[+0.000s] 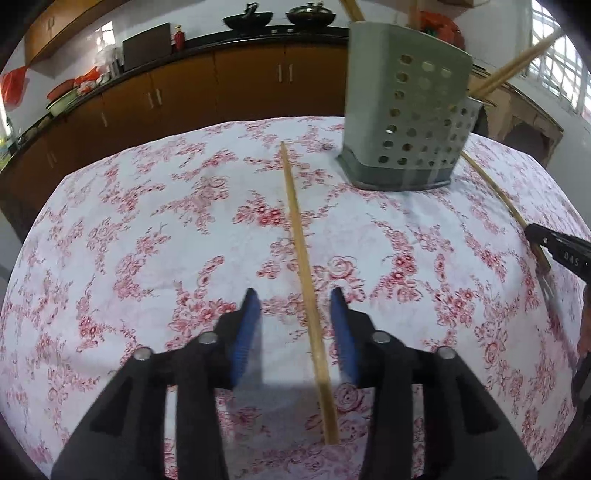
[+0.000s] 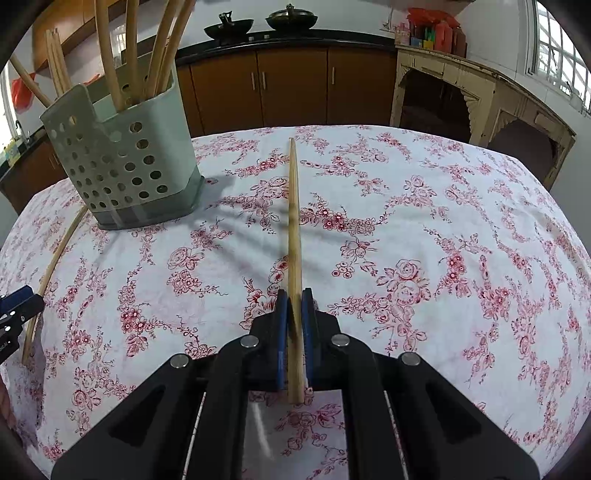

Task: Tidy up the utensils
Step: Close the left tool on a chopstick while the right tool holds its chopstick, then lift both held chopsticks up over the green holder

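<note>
A grey perforated utensil holder (image 1: 406, 118) stands on the floral tablecloth (image 1: 166, 229) and holds several wooden utensils (image 2: 110, 62); it also shows in the right wrist view (image 2: 125, 162). A wooden chopstick (image 1: 306, 284) lies on the cloth between the blue pads of my open left gripper (image 1: 295, 306). My right gripper (image 2: 294, 306) is shut on a second wooden chopstick (image 2: 294, 236) that points forward just above the cloth. This chopstick (image 1: 498, 192) and the right gripper's finger (image 1: 557, 247) show at the right edge of the left wrist view.
Brown kitchen cabinets (image 2: 288, 85) with a black counter and two woks (image 2: 291, 18) run behind the table. A cream wooden side table (image 2: 480, 96) stands at the back right. The left gripper's fingertip (image 2: 18, 299) shows at the left edge beside the lying chopstick (image 2: 48, 273).
</note>
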Available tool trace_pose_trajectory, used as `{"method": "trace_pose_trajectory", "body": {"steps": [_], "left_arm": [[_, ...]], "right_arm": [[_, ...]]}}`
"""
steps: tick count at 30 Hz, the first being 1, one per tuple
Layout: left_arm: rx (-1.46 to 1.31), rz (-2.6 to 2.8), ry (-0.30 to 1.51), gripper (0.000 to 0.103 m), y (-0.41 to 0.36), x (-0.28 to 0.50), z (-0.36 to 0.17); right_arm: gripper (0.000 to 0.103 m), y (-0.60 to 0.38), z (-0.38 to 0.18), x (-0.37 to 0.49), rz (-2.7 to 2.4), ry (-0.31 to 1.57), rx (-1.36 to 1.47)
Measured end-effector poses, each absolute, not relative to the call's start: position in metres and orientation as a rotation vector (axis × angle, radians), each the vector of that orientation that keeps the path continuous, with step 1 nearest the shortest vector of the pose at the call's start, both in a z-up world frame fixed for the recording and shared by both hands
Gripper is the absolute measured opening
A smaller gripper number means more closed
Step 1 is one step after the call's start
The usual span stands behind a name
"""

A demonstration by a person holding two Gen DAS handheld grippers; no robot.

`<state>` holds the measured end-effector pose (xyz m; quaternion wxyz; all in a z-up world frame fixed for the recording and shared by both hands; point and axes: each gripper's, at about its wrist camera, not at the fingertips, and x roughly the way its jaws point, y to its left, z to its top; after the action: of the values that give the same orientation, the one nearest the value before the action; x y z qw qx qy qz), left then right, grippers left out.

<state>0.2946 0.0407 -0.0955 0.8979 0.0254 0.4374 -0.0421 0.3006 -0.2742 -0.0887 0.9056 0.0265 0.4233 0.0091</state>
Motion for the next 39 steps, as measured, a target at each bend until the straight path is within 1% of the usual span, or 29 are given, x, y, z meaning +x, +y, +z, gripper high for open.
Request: {"method": "trace_pose_trajectory", "body": {"steps": [3, 11, 16, 18, 19, 21, 24, 33, 39], "left_arm": [[0.052, -0.074, 0.908, 0.050, 0.043, 0.296, -0.096], [0.053, -0.073, 0.909, 0.050, 0.043, 0.296, -0.096], [0.034, -0.076, 0.904, 0.040, 0.045, 0.288, -0.094], [0.036, -0.084, 0.903, 0.031, 0.044, 0.282, -0.094], [0.036, -0.088, 0.902, 0.028, 0.043, 0.279, -0.093], [0.041, -0.092, 0.901, 0.018, 0.041, 0.275, -0.093], [0.046, -0.091, 0.901, 0.010, 0.037, 0.270, -0.093], [0.014, -0.096, 0.924, 0.008, 0.038, 0.263, -0.091], [0.022, -0.094, 0.898, 0.008, 0.038, 0.254, -0.075]], "right_arm": [[0.009, -0.273, -0.089, 0.300, 0.016, 0.874, 0.049], [0.009, -0.272, -0.089, 0.300, 0.016, 0.873, 0.050], [0.009, -0.275, -0.090, 0.294, 0.022, 0.873, 0.069], [0.009, -0.277, -0.090, 0.291, 0.025, 0.873, 0.075], [0.009, -0.277, -0.090, 0.290, 0.025, 0.873, 0.077], [0.009, -0.276, -0.090, 0.290, 0.023, 0.873, 0.072], [0.009, -0.275, -0.090, 0.288, 0.023, 0.873, 0.072], [0.008, -0.281, -0.088, 0.275, 0.029, 0.868, 0.078], [0.008, -0.286, -0.073, 0.260, 0.024, 0.822, 0.072]]}}
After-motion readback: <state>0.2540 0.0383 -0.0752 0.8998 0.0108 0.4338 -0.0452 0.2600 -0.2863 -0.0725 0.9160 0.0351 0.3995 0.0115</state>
